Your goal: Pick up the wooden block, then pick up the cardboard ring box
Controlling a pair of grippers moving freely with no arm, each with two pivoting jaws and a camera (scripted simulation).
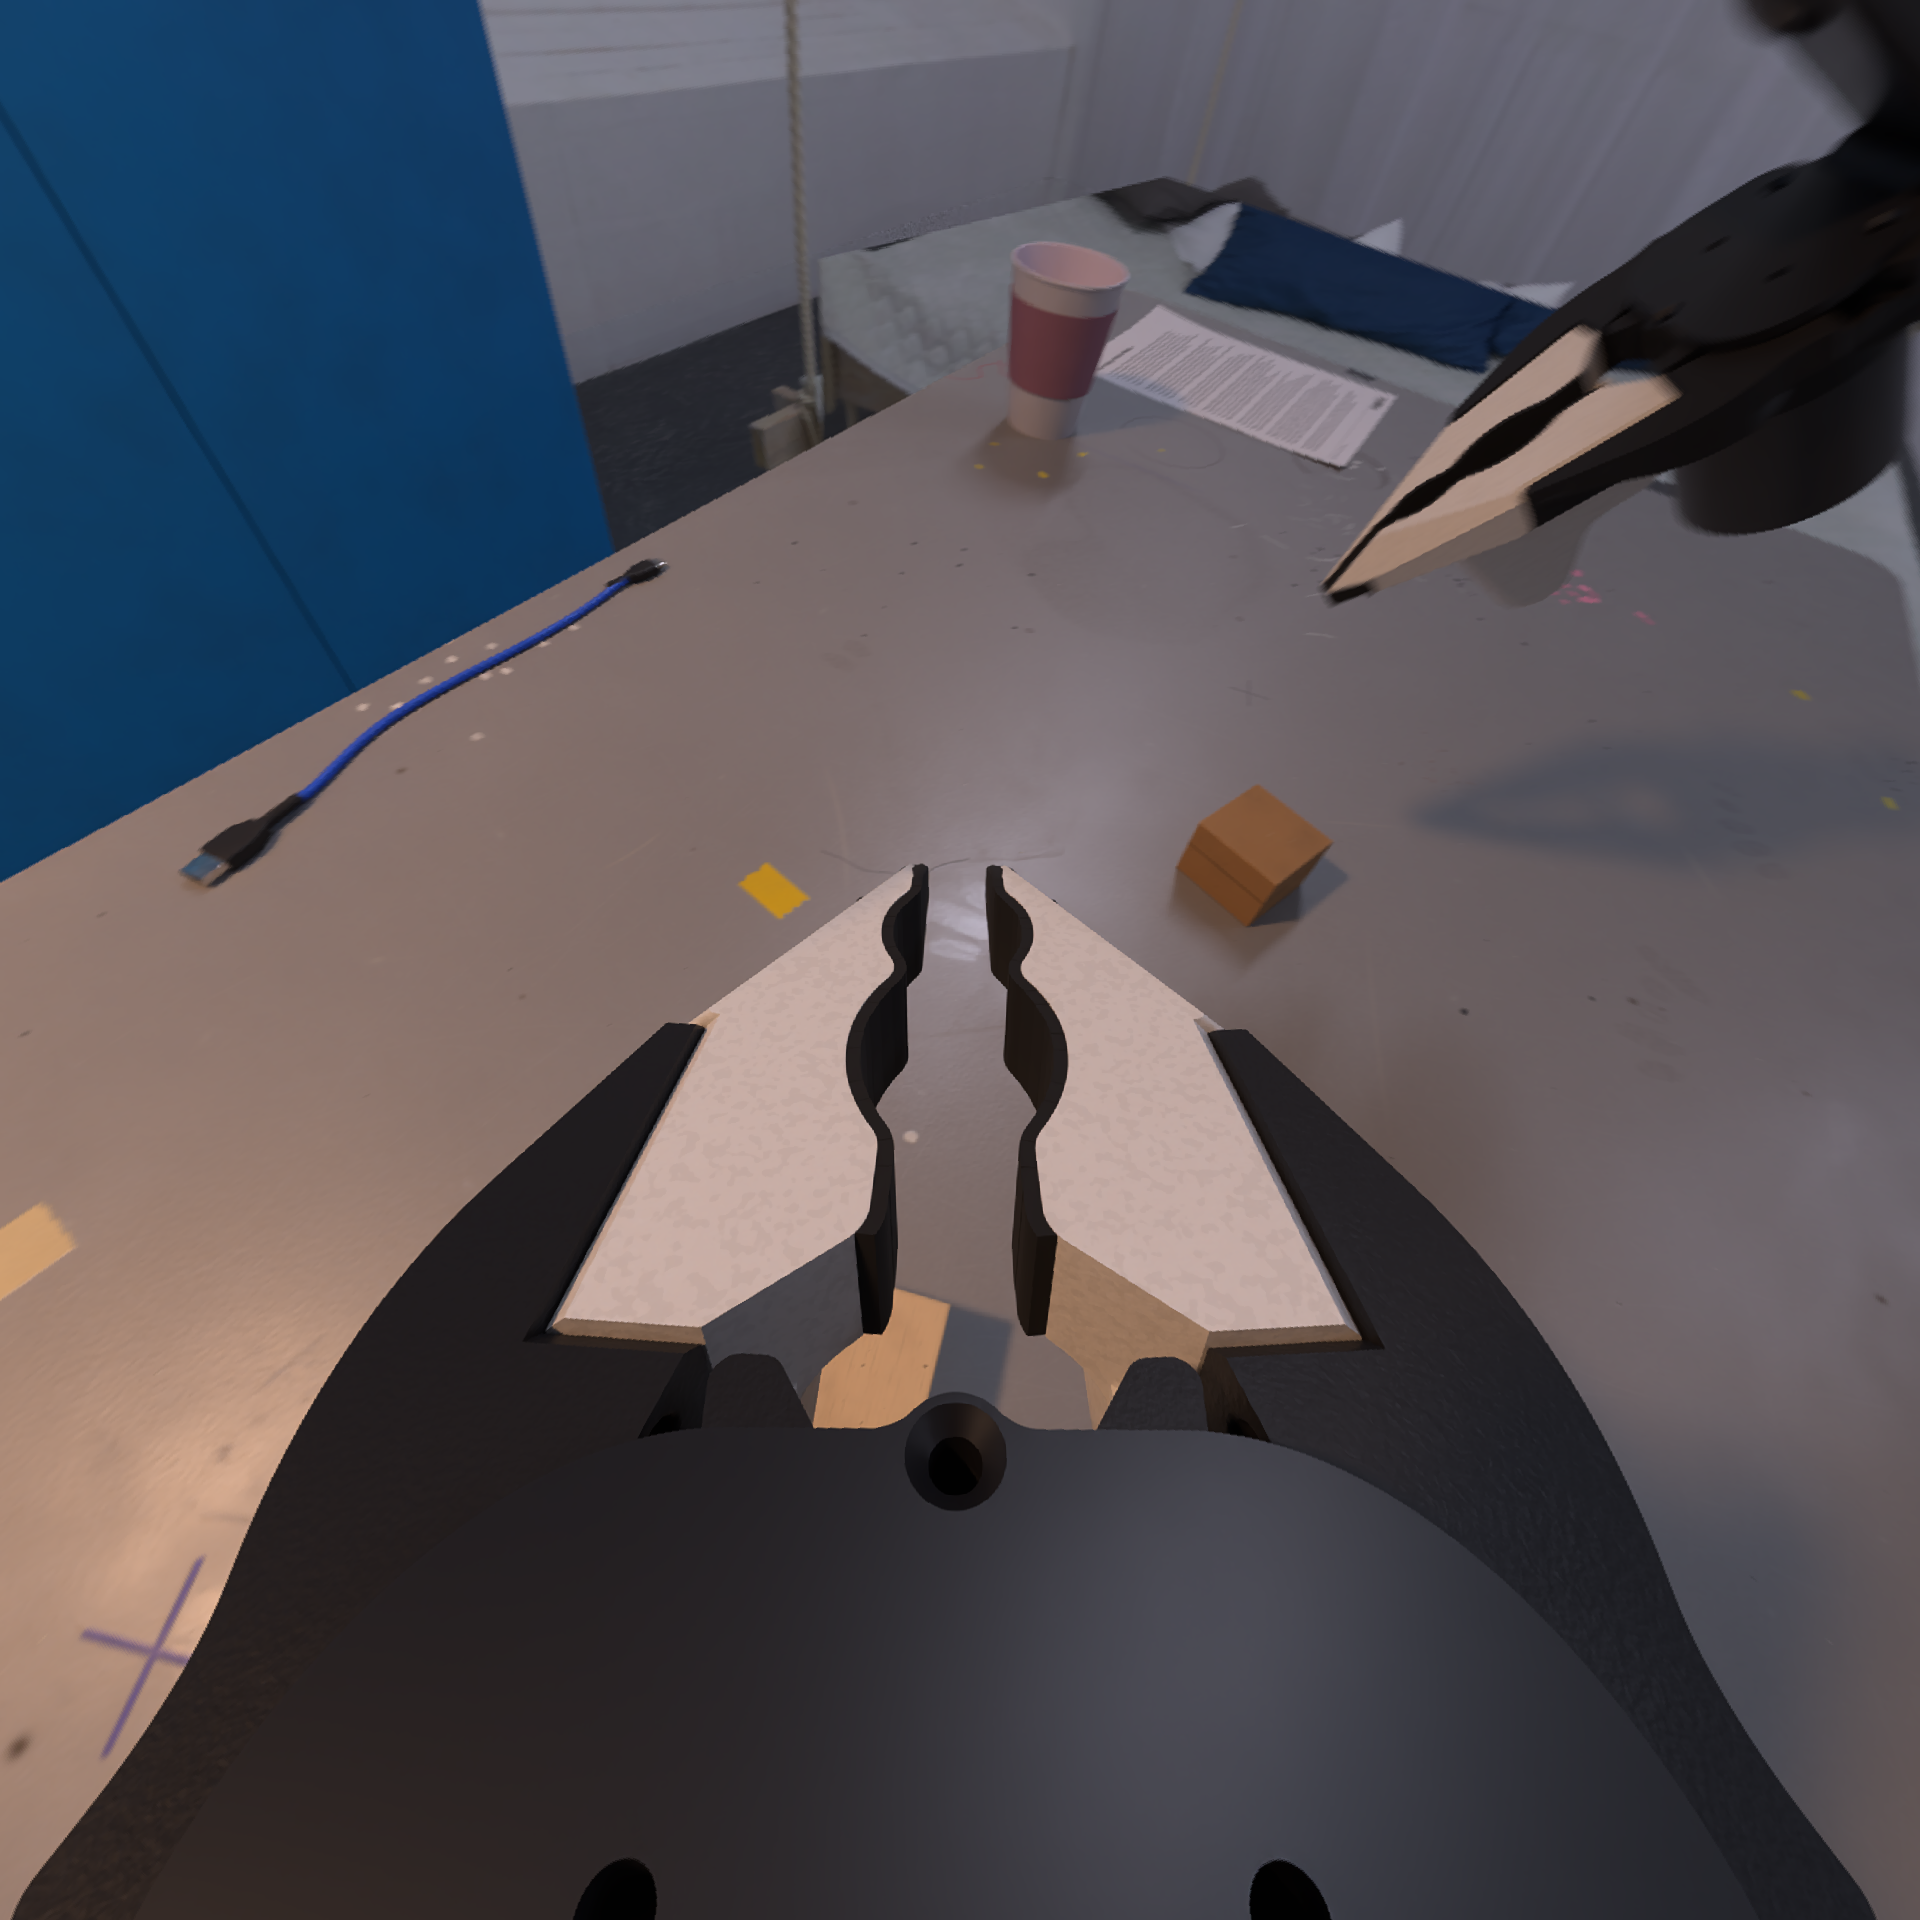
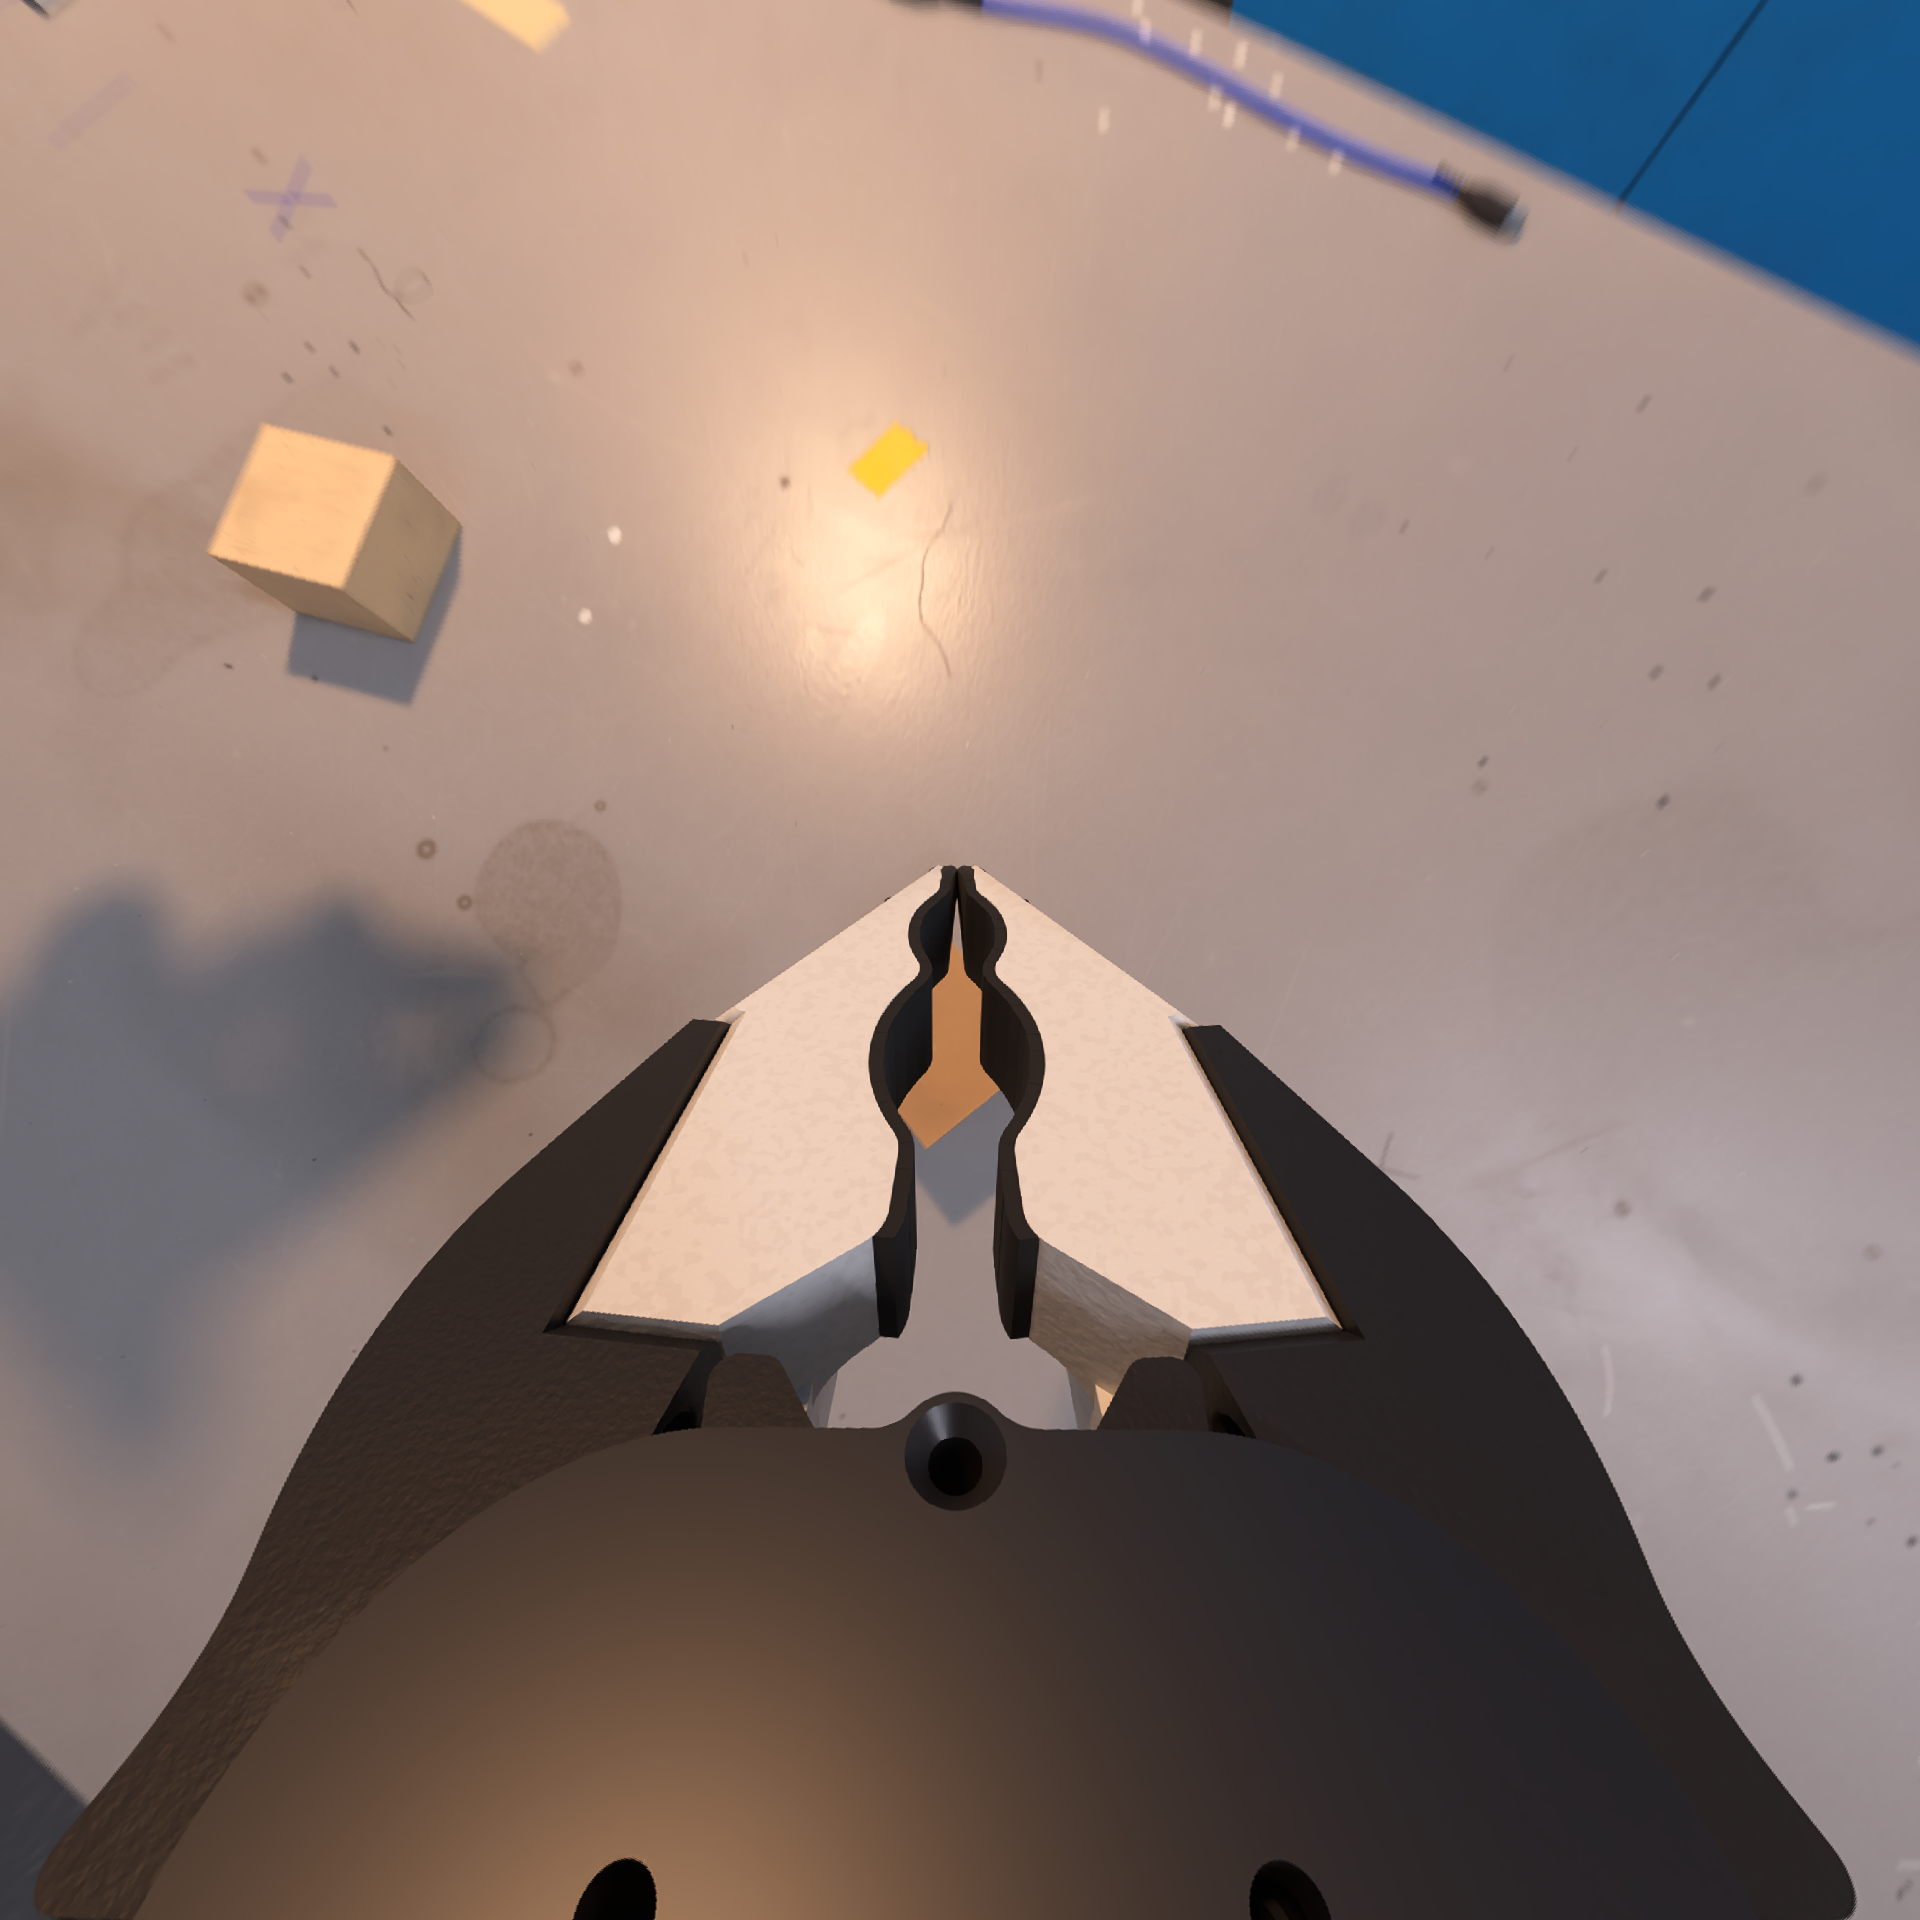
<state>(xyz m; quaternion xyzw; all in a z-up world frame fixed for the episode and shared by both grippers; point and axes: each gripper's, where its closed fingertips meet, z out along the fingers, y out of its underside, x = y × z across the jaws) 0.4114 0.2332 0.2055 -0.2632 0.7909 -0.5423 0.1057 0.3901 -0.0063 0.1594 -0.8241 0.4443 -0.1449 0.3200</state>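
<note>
The pale wooden block [image 2: 332, 530] sits on the grey table [image 2: 1351, 623]. In the left wrist view only a strip of the block [image 1: 878, 1361] shows, under the base of my fingers. My left gripper [image 1: 954, 878] is a little open and empty, above the table. The brown cardboard ring box [image 1: 1252, 852] stands to the right of its tips. My right gripper [image 2: 956, 873] is shut and empty. It hovers over the box, a part of which [image 2: 951, 1060] shows through the finger gap. The right gripper also shows in the left wrist view [image 1: 1351, 587], high at the upper right.
A blue cable [image 1: 416, 717] lies near the table's left edge, and it also shows in the right wrist view [image 2: 1247, 94]. A red paper cup [image 1: 1065, 343] and a printed sheet [image 1: 1247, 390] are at the far end. A yellow tape mark [image 1: 774, 890] lies near my left fingertips. A blue panel [image 1: 260, 416] stands beyond the edge.
</note>
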